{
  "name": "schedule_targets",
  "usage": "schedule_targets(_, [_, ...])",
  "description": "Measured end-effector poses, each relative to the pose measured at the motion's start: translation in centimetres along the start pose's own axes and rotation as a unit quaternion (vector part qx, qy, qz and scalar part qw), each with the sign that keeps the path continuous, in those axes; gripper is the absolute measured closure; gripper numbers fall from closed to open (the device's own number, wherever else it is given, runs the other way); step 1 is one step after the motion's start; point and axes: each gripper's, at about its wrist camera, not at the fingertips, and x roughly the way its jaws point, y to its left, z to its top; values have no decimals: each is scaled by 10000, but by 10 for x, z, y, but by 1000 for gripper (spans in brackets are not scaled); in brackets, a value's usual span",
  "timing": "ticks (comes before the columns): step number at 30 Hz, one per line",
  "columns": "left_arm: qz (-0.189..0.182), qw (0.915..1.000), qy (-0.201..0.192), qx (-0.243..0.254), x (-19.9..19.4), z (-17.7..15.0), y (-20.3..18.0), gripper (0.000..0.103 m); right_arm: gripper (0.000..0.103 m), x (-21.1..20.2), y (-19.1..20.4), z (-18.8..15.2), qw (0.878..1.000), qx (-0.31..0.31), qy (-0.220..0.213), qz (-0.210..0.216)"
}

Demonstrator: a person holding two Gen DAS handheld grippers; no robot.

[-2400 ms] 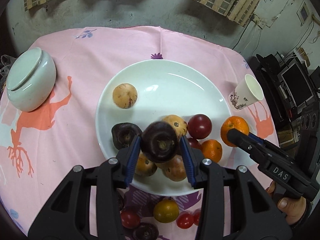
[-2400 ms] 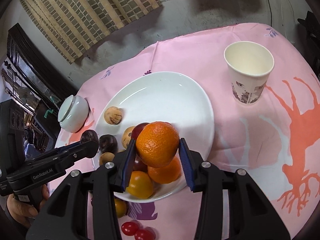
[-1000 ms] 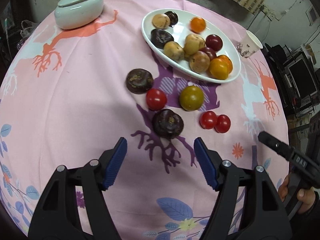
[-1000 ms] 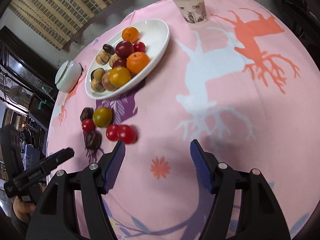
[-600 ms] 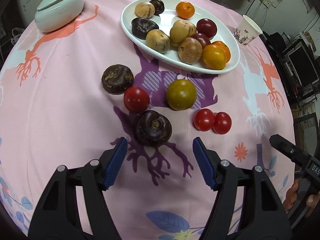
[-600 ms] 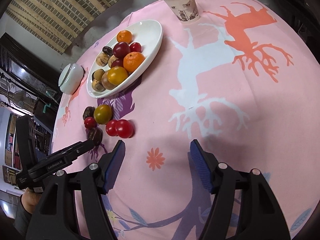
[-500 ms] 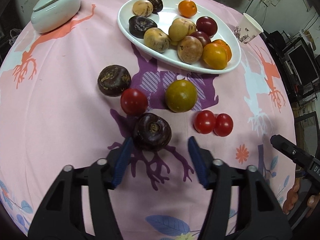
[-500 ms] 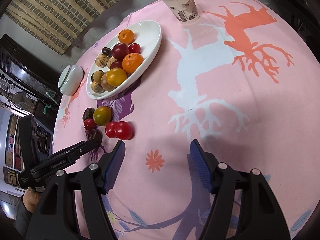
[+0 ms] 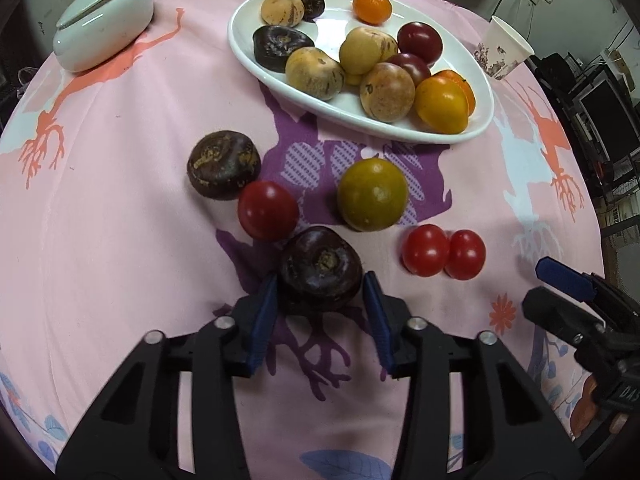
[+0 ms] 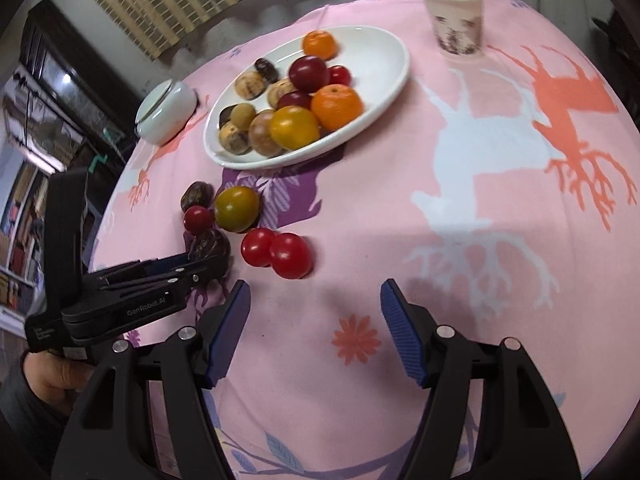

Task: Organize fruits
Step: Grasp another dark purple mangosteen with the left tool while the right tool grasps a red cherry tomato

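The left tool (image 9: 319, 308) was closing its ribbed blue pads around a dark purple, wrinkled, flattened-round fruit (image 9: 320, 269) that sat on the near part of the bench (image 9: 120, 240), the left pad against its skin and the right pad just beside it. The right tool (image 10: 315, 322) hung over bare cloth at the near right with its pads spread wide and nothing between them.

A soft pink tablecloth printed with purple, coral and white deer shapes covered the bench. Just beyond the dark fruit lay a glossy red tomato (image 9: 268, 210), a second matt, rough-skinned dark fruit (image 9: 224, 165), a smooth olive-yellow round fruit (image 9: 372, 194) and, to the right, 2 shiny red tomatoes (image 9: 444, 251) touching each other.

Farther off, an oval white glazed plate (image 9: 486, 92) carried a heap of speckled tan, deep red, dark purple, orange and yellow fruits. A lidded pale ceramic bowl (image 9: 105, 26) stood at the far left and a printed paper cup (image 9: 502, 54) at the far right.
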Motion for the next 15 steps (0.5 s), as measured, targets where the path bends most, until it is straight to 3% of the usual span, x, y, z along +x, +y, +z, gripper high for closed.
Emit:
schedule_targets(4, [-120, 9999, 34, -89, -2, -1, 5, 61, 35, 14, 18, 4, 9978, -595, 79, -264])
schedule_targets(10, [-252, 9993, 77, -275, -7, -5, 14, 61, 51, 45, 27, 9, 9940, -974, 382, -325])
schedule_targets(12, [-270, 9991, 108, -298, -6, -6, 15, 61, 52, 50, 27, 11, 9940, -958, 395, -346])
schedule_targets(14, [-287, 9990, 94, -328, -5, -6, 16, 61, 66, 53, 28, 14, 9940, -975, 376, -333])
schedule_targets(15, [-281, 9990, 92, -335, -5, -6, 15, 61, 68, 55, 28, 14, 9936, -995, 398, -343])
